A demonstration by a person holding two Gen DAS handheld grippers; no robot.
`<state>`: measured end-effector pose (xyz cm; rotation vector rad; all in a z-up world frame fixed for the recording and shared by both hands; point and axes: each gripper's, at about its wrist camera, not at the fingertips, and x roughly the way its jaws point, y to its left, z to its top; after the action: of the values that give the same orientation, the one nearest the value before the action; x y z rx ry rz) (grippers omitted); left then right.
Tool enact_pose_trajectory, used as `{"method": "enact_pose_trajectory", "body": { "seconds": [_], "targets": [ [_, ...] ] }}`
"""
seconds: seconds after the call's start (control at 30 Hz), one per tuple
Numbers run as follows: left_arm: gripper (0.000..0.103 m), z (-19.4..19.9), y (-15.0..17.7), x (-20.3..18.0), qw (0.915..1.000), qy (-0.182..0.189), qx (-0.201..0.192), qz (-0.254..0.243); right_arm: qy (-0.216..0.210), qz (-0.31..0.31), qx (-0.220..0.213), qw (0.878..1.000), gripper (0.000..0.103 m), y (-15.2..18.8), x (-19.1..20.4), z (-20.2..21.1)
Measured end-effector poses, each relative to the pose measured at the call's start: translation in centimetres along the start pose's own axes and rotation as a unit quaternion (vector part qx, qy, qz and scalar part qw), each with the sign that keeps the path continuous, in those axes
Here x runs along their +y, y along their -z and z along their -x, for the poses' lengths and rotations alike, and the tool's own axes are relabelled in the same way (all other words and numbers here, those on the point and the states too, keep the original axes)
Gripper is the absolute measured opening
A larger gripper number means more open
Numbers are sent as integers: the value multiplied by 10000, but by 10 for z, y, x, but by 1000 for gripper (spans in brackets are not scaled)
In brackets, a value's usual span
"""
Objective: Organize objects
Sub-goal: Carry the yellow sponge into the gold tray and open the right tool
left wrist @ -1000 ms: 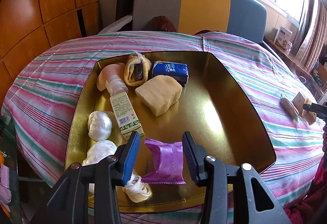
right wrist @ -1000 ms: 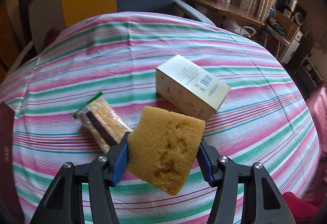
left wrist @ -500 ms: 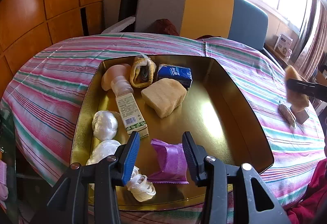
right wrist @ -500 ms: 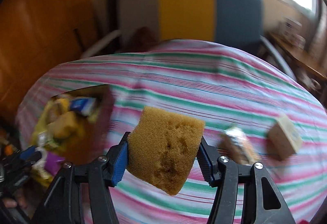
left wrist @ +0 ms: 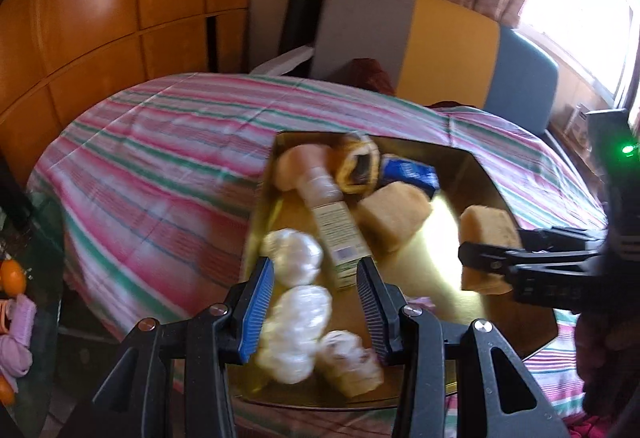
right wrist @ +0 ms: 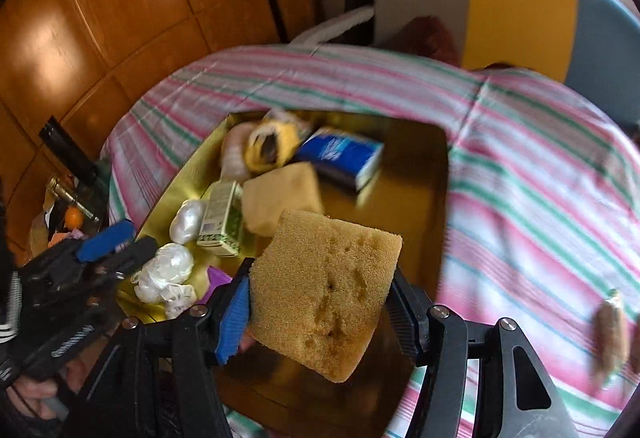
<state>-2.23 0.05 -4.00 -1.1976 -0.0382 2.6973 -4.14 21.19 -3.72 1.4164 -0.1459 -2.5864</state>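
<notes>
The right gripper (right wrist: 320, 302) squeezes a brown sponge (right wrist: 326, 288) between its two fingers, which are partly apart with the sponge filling the gap. The sponge hangs in the air over the gold tray (right wrist: 432, 198), above the bare side at about 3 o'clock of the tray. The left gripper (left wrist: 314, 304) holds nothing. Its fingers are a little apart, with no thing pinched between them, and it floats over the tray's near edge at 6 o'clock.

The left wrist view shows the right gripper (left wrist: 484, 262) coming in from 3 o'clock with the sponge (left wrist: 486, 238). The right wrist view shows the left gripper (right wrist: 116, 244) at 9 o'clock and a wrapped snack (right wrist: 610, 334) lying on the striped cloth (right wrist: 540, 166) at 4 o'clock, outside the tray. The left view does not show that snack.

In the tray I count one pale sponge block (right wrist: 282, 196), one blue pack (right wrist: 340, 158), one small green and white carton (right wrist: 222, 216), one yellow roll with a dark middle (right wrist: 272, 146), one pink thing (left wrist: 298, 164) and one bit of purple wrapper (right wrist: 218, 276). There are three or four white plastic bundles (left wrist: 294, 256), but they are too blurry to count for sure.
</notes>
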Motion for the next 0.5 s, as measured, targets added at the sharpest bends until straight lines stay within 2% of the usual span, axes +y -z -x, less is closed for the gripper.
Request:
{"method": "enact_pose_trajectory", "body": {
  "seconds": [0.23, 0.3, 0.33, 0.37, 0.5],
  "targets": [
    [43, -6, 10, 11, 9998, -90, 162, 77, -132, 13, 436, 9990, 66, -2, 20, -62],
    [43, -6, 11, 10, 9998, -77, 158, 70, -277, -24, 250, 9993, 71, -7, 22, -58],
    [43, -6, 12, 8, 9998, -66, 158, 62, -287, -13, 198, 9994, 80, -8, 23, -56],
    [43, -5, 12, 7, 9998, -55, 167, 48, -295, 12, 161, 9994, 84, -8, 24, -54],
    [43, -5, 13, 4, 9998, -45, 187, 8, -276, 1, 87, 9996, 88, -7, 22, -49]
  ]
}}
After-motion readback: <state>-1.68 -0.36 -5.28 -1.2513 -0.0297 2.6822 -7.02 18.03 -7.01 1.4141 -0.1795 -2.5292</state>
